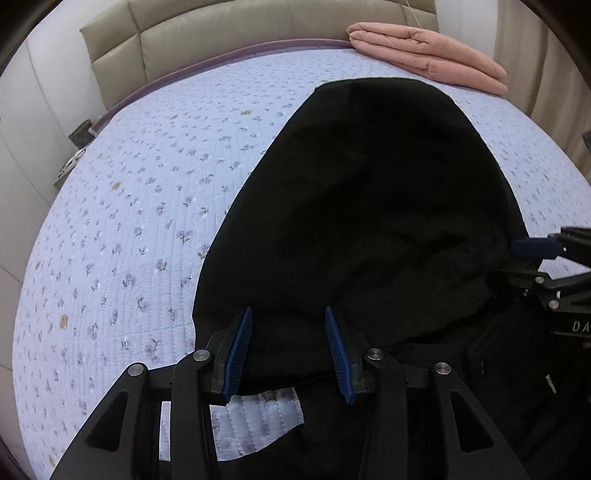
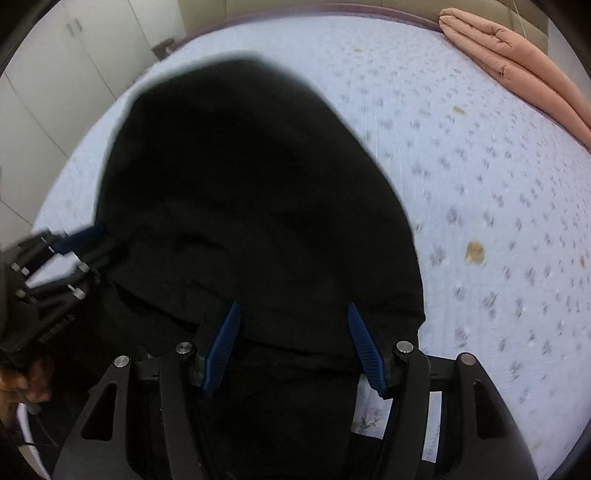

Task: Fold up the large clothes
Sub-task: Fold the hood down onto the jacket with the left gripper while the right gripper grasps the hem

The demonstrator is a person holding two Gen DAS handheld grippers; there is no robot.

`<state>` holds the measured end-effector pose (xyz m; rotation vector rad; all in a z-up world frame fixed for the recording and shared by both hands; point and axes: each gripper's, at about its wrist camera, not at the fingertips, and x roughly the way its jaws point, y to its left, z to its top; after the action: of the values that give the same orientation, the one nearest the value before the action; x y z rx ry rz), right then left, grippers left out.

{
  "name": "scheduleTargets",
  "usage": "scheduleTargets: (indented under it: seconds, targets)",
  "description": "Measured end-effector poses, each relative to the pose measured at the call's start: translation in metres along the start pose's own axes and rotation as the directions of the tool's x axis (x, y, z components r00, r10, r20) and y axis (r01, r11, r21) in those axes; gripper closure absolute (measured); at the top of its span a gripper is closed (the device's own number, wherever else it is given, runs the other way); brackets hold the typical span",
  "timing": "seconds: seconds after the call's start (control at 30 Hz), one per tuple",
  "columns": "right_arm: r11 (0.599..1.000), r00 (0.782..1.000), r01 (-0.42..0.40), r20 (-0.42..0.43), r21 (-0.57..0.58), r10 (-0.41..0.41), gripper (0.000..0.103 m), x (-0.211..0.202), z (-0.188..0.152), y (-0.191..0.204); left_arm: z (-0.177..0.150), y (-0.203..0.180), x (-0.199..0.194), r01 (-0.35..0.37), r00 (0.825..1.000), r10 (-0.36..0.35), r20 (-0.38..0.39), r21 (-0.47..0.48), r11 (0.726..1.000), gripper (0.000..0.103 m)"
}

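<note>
A large black garment (image 1: 369,206) lies flat on the bed, its rounded far edge pointing toward the headboard. It fills the middle of the right wrist view too, as the black garment (image 2: 251,192). My left gripper (image 1: 288,314) hovers over its near left part, jaws open, blue pads apart and pinching no cloth. My right gripper (image 2: 293,307) stands open over the near right part, also with nothing pressed between its pads. Each gripper shows in the other's view: the right gripper (image 1: 535,247) at the garment's right edge, the left gripper (image 2: 88,236) at its left edge.
The bed has a pale blue quilted cover with small flowers (image 1: 147,206). A folded pink blanket (image 1: 432,51) lies at the far right corner by a beige padded headboard (image 1: 207,33). White cupboards (image 2: 55,85) stand to the left. A hand (image 2: 29,376) holds the left gripper.
</note>
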<state>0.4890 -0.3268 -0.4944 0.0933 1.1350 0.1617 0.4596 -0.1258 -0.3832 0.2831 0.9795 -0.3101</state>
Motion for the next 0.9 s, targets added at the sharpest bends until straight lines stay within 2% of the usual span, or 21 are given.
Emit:
scheduleTargets:
  seconds: [0.2,0.37,0.5,0.63,0.7,0.77,0.8,0.83,0.87,0.9]
  targets:
    - [1.000,1.000,0.015,-0.012,0.000,-0.015,0.039,-0.003,0.002,0.002,0.001,0.000,0.002,-0.004,1.000,0.004,-0.003,0.006,1.000,0.061]
    - [1.000,1.000,-0.003,-0.017,0.005,0.004,0.039,-0.018,0.002,0.005,0.004,-0.002,0.001,-0.010,1.000,0.010,-0.006,0.014,1.000,0.061]
    - [1.000,0.999,-0.031,0.030,0.005,0.031,0.039,-0.044,0.001,0.000,0.002,-0.005,0.000,-0.014,1.000,0.014,-0.001,0.022,1.000,0.061]
    - [1.000,0.994,-0.017,0.107,0.024,0.015,0.038,-0.067,0.008,-0.014,0.003,-0.004,-0.002,-0.004,1.000,0.004,-0.001,0.018,1.000,0.061]
    - [0.998,0.993,-0.007,0.114,0.058,0.000,0.028,-0.067,0.015,-0.027,0.007,0.002,-0.011,0.014,1.000,-0.014,0.023,0.002,1.000,0.060]
    - [0.994,0.994,-0.018,0.105,0.108,0.006,0.027,-0.060,0.024,-0.043,0.015,0.016,-0.023,0.039,0.996,-0.036,0.076,-0.036,0.999,0.060]
    - [0.991,0.996,-0.038,0.086,0.131,0.027,0.027,-0.053,0.027,-0.052,0.022,0.026,-0.027,0.064,0.994,-0.056,0.097,-0.074,0.995,0.060]
    - [0.987,0.996,-0.059,0.070,0.150,0.049,0.027,-0.047,0.030,-0.060,0.027,0.035,-0.026,0.095,0.992,-0.085,0.099,-0.105,0.990,0.054]
    - [0.978,0.994,-0.102,0.048,0.182,0.095,0.027,-0.038,0.031,-0.070,0.033,0.043,-0.021,0.132,0.988,-0.121,0.091,-0.135,0.982,0.049]
    - [0.966,0.990,-0.143,0.029,0.215,0.140,0.027,-0.027,0.031,-0.078,0.037,0.049,-0.015,0.159,0.986,-0.148,0.077,-0.158,0.975,0.049]
